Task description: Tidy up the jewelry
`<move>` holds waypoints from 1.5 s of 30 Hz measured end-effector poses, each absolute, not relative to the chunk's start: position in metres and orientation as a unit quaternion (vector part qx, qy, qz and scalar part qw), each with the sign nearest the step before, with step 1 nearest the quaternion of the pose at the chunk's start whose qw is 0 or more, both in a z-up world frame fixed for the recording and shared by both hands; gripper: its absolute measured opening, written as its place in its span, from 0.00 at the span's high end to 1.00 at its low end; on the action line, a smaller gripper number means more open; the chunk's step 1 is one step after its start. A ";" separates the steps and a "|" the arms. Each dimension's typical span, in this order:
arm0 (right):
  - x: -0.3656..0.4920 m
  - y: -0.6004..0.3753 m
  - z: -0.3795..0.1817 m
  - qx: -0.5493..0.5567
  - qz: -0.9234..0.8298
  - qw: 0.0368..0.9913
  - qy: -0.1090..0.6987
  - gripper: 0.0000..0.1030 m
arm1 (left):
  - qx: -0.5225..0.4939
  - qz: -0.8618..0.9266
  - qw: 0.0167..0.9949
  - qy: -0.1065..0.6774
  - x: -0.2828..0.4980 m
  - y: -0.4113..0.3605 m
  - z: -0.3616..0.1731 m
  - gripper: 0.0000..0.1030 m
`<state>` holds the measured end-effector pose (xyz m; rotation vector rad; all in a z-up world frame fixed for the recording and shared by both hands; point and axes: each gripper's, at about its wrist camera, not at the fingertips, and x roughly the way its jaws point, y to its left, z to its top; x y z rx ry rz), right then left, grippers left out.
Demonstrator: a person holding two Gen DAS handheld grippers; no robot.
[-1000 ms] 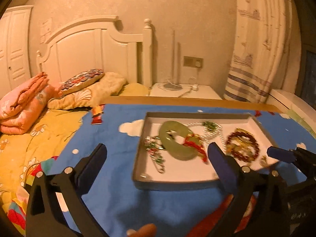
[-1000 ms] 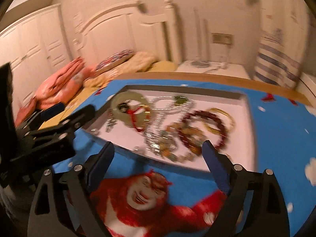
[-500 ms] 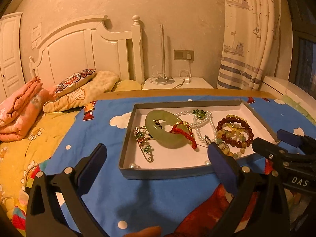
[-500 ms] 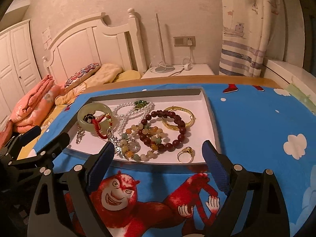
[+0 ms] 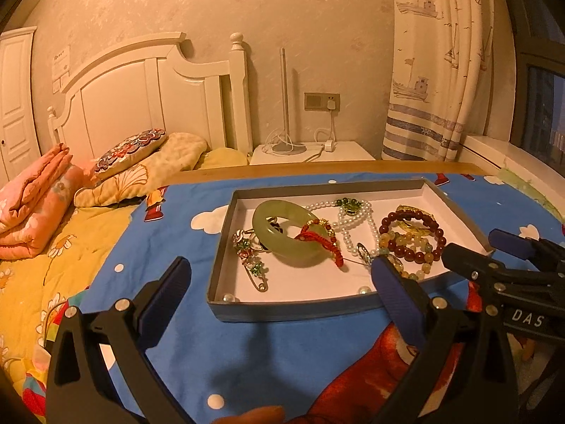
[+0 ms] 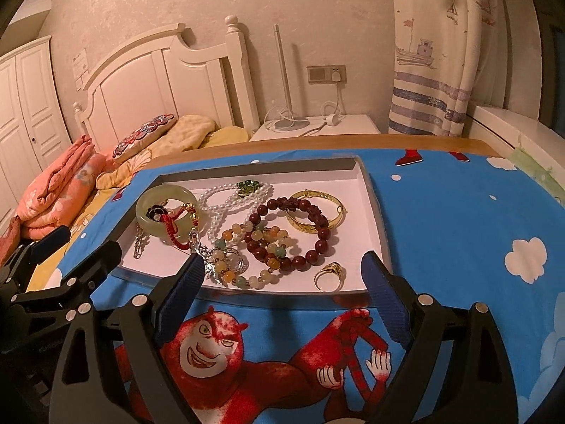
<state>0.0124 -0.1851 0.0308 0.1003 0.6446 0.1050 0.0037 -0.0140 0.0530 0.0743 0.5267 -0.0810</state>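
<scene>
both grippers are held low over the blue cartoon cloth, just short of the near wall of the shallow tray, and both are spread wide with nothing between the pads: left gripper, right gripper. all the jewelry is seen inside the tray, heaped toward its middle: a jade bangle with a red cord looped through it, a pearl strand, a dark red bead bracelet lying over a pale mixed-bead bracelet, a gold bangle, a gold ring lying apart near the front, and a brooch pin at the left. whether the pile is waiting to be sorted or was gathered there can't be told. if a piece is to be lifted, the loose ring or the gold bangle would probably be easiest, since the beads and pearls overlap and could be dragged along; a slow pinch on one strand only is advised.
</scene>
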 end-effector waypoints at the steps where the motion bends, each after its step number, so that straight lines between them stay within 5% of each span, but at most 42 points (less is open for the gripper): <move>1: 0.012 -0.185 0.031 0.050 0.051 0.946 0.316 0.16 | 0.037 -0.041 0.964 0.260 0.003 -0.014 0.053 0.02; 45: 0.013 -0.186 0.031 0.045 0.047 0.945 0.321 0.16 | 0.035 -0.048 0.965 0.256 -0.001 -0.014 0.055 0.02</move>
